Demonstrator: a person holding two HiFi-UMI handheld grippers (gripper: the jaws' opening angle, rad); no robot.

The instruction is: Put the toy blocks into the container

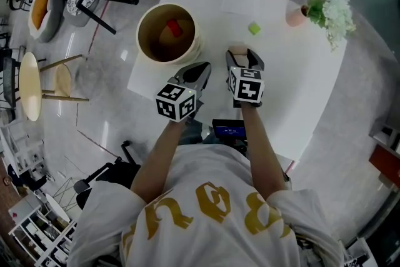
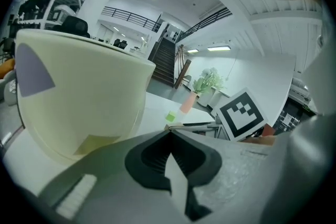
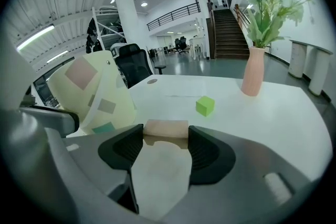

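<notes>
Where the white table [image 1: 294, 72] stands, a round cream container [image 1: 167, 34] sits near its left edge. Just beside the container, the left gripper [image 1: 201, 69] has its jaws pressed together with nothing between them. The right gripper [image 1: 245, 54] clamps a pale tan block [image 3: 166, 128], its jaws parted only by the block's width. A pink vase [image 1: 296, 14] stands farther off. A green block [image 1: 254, 28] lies on the table ahead of the right gripper, and a red block [image 1: 174, 27] lies inside the container.

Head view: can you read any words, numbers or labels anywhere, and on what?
Shirt: gold print, upside down and creased, unreadable.
Small screen: too small to read.
Left gripper and right gripper cubes: square marker patterns, no letters.
Container, beige block, green block: no text.
</notes>
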